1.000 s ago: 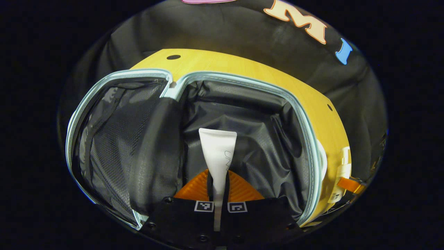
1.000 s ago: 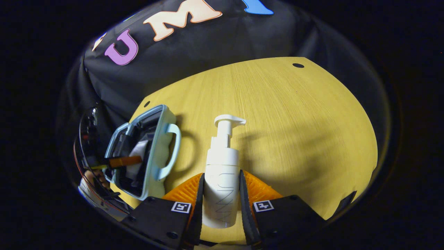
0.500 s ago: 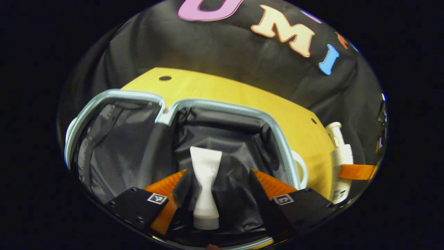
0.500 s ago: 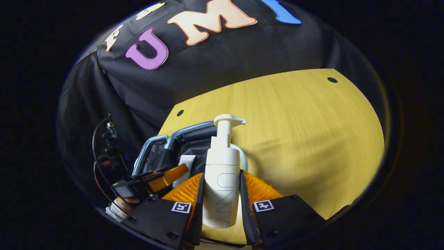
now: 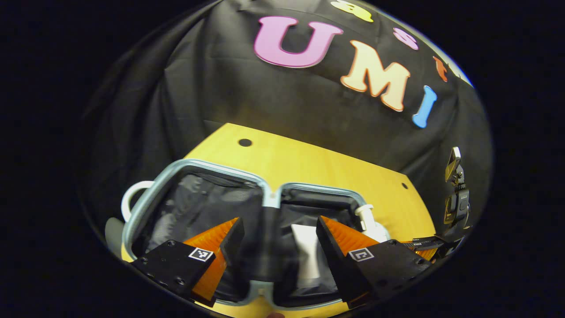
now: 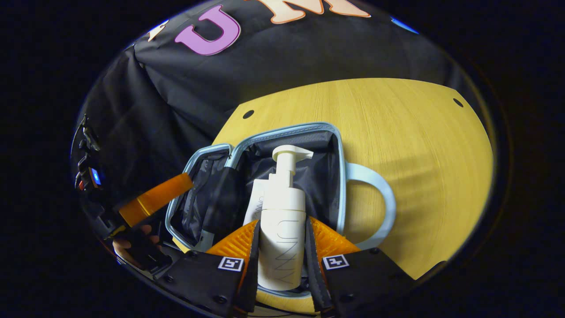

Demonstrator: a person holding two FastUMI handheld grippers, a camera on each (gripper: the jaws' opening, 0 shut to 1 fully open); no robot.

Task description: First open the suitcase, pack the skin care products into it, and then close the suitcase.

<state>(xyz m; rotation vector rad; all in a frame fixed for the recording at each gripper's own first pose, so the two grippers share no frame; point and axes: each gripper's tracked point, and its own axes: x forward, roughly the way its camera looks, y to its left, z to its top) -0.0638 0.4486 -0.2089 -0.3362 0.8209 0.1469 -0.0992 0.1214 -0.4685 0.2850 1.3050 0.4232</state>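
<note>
**Second product heads for the case**

The open pale-blue, black-lined suitcase (image 6: 335, 150) on the yellow wooden desk (image 6: 419, 145) already holds a white squeeze tube (image 5: 305, 256). The right tool (image 6: 281, 247) grips a white pump bottle (image 6: 282, 221) above it; at nine o'clock, the left tool (image 5: 276, 247) gapes wide, empty. Closing remains

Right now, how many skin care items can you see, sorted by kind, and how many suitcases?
Pump bottles: 1, the white pump bottle held in the right tool above the suitcase
Tubes: 1, the white tube lying inside the suitcase
Suitcases: 1, the open suitcase on the table
Total: 3
</note>
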